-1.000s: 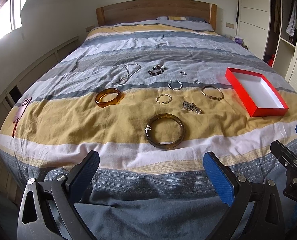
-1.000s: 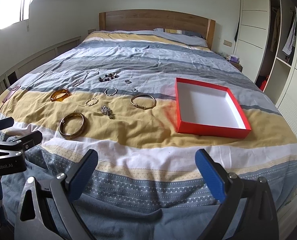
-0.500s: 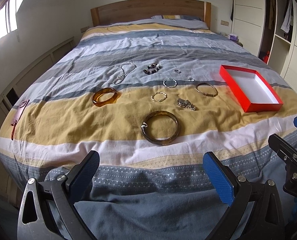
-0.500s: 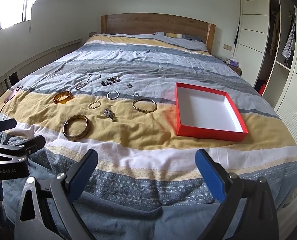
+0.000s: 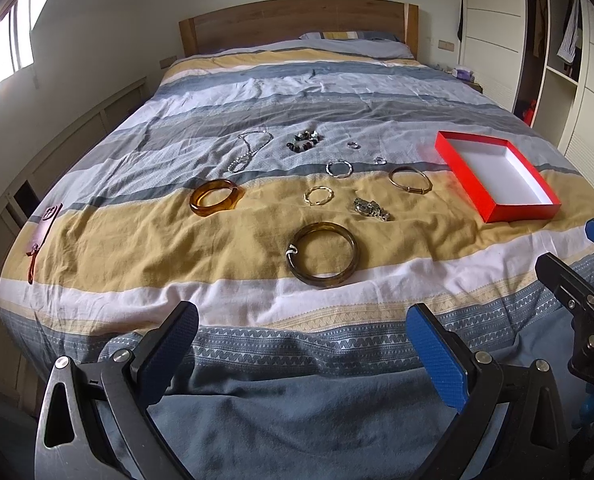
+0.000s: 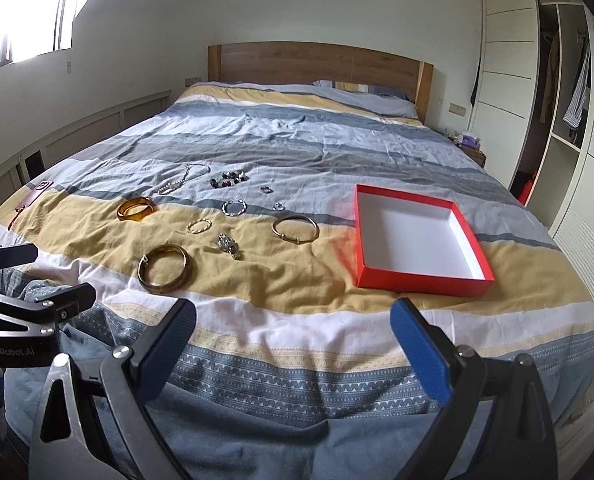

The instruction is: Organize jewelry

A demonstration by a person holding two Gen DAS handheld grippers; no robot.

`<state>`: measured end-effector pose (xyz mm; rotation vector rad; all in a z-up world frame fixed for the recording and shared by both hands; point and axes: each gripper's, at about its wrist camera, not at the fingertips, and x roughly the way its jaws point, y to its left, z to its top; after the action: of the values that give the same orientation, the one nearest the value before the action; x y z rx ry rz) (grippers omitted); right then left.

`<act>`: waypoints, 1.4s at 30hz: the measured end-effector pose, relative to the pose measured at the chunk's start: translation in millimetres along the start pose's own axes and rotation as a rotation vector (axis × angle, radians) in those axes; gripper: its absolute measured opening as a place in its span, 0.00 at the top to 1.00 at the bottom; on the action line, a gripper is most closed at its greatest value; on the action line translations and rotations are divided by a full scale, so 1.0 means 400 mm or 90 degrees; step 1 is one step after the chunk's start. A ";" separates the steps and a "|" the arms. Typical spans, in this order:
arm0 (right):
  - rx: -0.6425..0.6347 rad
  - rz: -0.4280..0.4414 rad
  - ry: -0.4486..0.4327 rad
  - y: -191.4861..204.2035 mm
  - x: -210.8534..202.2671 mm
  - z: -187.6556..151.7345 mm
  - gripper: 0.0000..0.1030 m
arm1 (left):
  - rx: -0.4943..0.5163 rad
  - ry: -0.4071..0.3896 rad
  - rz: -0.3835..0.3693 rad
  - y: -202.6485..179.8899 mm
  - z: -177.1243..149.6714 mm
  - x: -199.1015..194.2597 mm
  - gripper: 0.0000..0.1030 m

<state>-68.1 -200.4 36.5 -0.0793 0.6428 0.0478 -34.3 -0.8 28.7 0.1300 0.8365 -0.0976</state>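
Observation:
Jewelry lies spread on the striped bedspread: a dark olive bangle (image 5: 323,255) (image 6: 163,269) nearest me, an amber bangle (image 5: 215,196) (image 6: 136,208), a thin gold bracelet (image 5: 410,179) (image 6: 295,229), a watch (image 5: 370,208) (image 6: 229,245), small rings, a bead bracelet (image 5: 305,140) and a chain necklace (image 5: 249,149). An empty red box (image 5: 525,211) (image 6: 419,282) with a white inside sits to the right. My left gripper (image 5: 303,346) is open and empty at the foot of the bed. My right gripper (image 6: 293,340) is open and empty before the box.
The bed (image 6: 297,344) fills the room's middle, with a wooden headboard (image 6: 317,62) at the far end. A white wardrobe (image 6: 557,92) stands along the right wall. A reddish strap (image 5: 43,232) lies on the bed's left edge. Low wall panels run along the left.
Both grippers have drawn back and risen a little, so the jewelry and box look smaller and farther. Nothing on the bed has moved. Both stay open.

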 end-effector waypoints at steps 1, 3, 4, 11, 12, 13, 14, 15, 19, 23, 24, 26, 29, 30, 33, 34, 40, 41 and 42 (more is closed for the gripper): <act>0.000 0.002 0.000 -0.001 0.001 0.002 0.05 | 0.001 0.001 0.001 0.000 0.000 0.001 0.01; -0.001 0.005 0.001 0.010 -0.001 -0.002 0.05 | 0.001 0.003 0.003 0.002 -0.004 0.000 0.01; -0.001 0.008 0.003 0.010 0.002 -0.002 0.05 | 0.002 0.004 0.007 0.002 -0.004 0.002 0.01; 0.001 0.025 0.037 0.006 0.038 -0.007 0.05 | 0.010 0.001 0.031 0.003 -0.012 0.025 0.01; 0.002 0.027 0.044 0.005 0.046 -0.007 0.05 | 0.011 0.004 0.030 0.005 -0.012 0.032 0.01; 0.003 0.027 0.049 0.010 0.046 -0.016 0.05 | 0.011 0.008 0.029 0.006 -0.013 0.039 0.01; 0.004 0.029 0.056 0.012 0.055 -0.020 0.05 | 0.010 0.013 0.025 0.009 -0.014 0.048 0.01; 0.006 0.032 0.063 0.010 0.064 -0.020 0.05 | 0.008 0.021 0.015 0.012 -0.015 0.059 0.01; 0.014 0.045 0.088 -0.001 0.101 -0.020 0.05 | -0.013 0.050 -0.016 0.033 -0.016 0.094 0.01; 0.017 0.054 0.105 -0.015 0.137 -0.025 0.05 | -0.044 0.055 -0.047 0.051 -0.008 0.124 0.01; 0.021 0.058 0.110 -0.022 0.146 -0.025 0.05 | -0.047 0.056 -0.052 0.053 -0.003 0.132 0.01; 0.028 0.062 0.118 -0.034 0.163 -0.026 0.05 | -0.051 0.059 -0.062 0.054 0.008 0.149 0.01; 0.033 0.075 0.128 -0.045 0.186 -0.028 0.05 | -0.044 0.067 -0.071 0.043 0.024 0.182 0.01; 0.032 0.078 0.131 -0.047 0.194 -0.028 0.05 | -0.039 0.069 -0.072 0.038 0.028 0.191 0.01; 0.029 0.085 0.137 -0.057 0.219 -0.022 0.05 | -0.024 0.080 -0.081 0.017 0.045 0.224 0.10; 0.029 0.087 0.138 -0.060 0.223 -0.023 0.05 | -0.021 0.084 -0.091 0.010 0.050 0.231 0.19; 0.045 0.088 0.146 -0.090 0.246 -0.032 0.05 | 0.002 0.119 -0.132 -0.031 0.066 0.287 0.48; 0.048 0.088 0.147 -0.095 0.248 -0.035 0.05 | 0.005 0.121 -0.136 -0.036 0.066 0.292 0.50; 0.051 0.088 0.149 -0.100 0.249 -0.037 0.05 | 0.009 0.125 -0.142 -0.045 0.069 0.305 0.54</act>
<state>5.4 -239.6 -32.9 0.0379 0.8824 0.1468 64.6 -27.1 -45.3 0.0592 1.0456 -0.3045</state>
